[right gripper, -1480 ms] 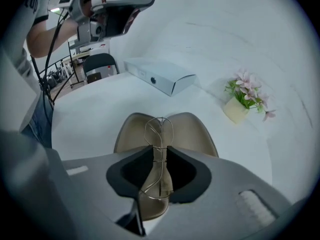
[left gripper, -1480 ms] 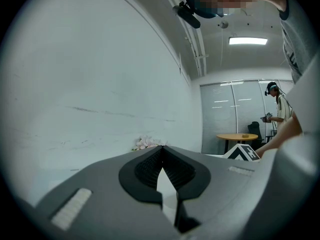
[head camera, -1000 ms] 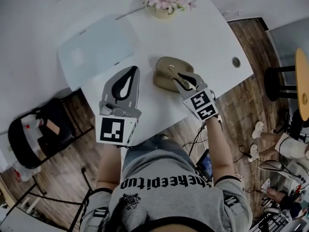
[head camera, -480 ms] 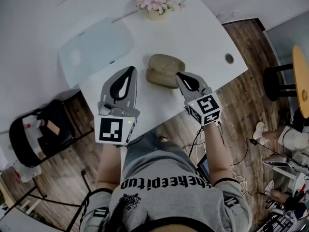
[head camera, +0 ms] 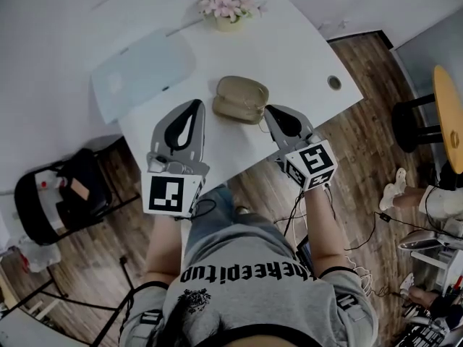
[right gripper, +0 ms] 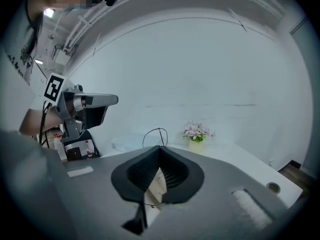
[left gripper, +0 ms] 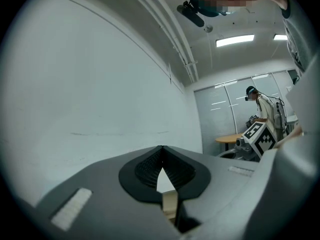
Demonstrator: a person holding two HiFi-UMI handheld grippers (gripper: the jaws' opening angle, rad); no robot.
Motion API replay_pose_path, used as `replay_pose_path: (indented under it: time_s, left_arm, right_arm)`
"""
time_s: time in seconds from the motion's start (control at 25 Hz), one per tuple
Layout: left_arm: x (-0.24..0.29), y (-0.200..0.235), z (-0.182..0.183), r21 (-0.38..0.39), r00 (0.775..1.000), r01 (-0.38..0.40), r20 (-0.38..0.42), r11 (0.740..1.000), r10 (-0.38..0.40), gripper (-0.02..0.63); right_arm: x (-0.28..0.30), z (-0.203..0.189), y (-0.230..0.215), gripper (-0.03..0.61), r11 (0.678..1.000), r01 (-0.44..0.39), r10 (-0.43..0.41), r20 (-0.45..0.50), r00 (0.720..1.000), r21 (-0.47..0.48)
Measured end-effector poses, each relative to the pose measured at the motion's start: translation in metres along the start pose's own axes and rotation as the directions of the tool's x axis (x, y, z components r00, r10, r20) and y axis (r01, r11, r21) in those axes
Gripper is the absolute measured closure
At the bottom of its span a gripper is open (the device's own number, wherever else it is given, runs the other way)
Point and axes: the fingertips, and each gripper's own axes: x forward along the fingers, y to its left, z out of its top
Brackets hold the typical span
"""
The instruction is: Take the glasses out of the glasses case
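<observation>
**Condition.** The left gripper [left gripper: 162, 147] is held level over the near edge of the white table [head camera: 311, 56]. Its jaws are together and nothing is between them. The right gripper [right gripper: 160, 147] is clamped on the thin wire-framed glasses [right gripper: 159, 129], and a rim loop is seen above the jaw tips. The tan clamshell glasses case [head camera: 241, 98] lies just beyond those tips and is not held down. Whether any part of the glasses remains inside it cannot be told. Further back stands a small pot of pink flowers [head camera: 228, 6].

**Risk.** The frame is pinched on a narrow wire, so it could be bent, or it could swivel and slip. A trailing temple could be caught on the rim, and the loose case dragged towards the table edge.

**Change noted.** A second ago the right jaws stood half apart over the case. They have just been closing on the frame, and the gripper has been drawn back and raised.
</observation>
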Motion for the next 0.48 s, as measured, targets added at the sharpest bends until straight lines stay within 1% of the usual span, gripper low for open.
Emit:
replay_pose_path:
  time_s: [0.2,0.36,0.48]
  left_arm:
    - [-0.014,-0.012,0.014,0.010,0.999,-0.007,0.039,1.000,0.007,0.595]
    - [-0.024,-0.021,0.015,0.032,1.000,-0.013,0.014,0.999,0.013,0.595]
    - [-0.031,-0.030,0.020,0.041,1.000,-0.011,0.017,0.999,0.010,0.595]
  right_arm:
    - [-0.025,0.023,0.010,0.577,1.000,0.013,-0.012,0.074,0.997,-0.002]
    - [-0.044,0.038,0.017,0.577,1.000,0.024,-0.023,0.120,0.992,-0.005]
    - [-0.061,0.046,0.022,0.577,0.999,0.036,-0.035,0.146,0.989,-0.004]
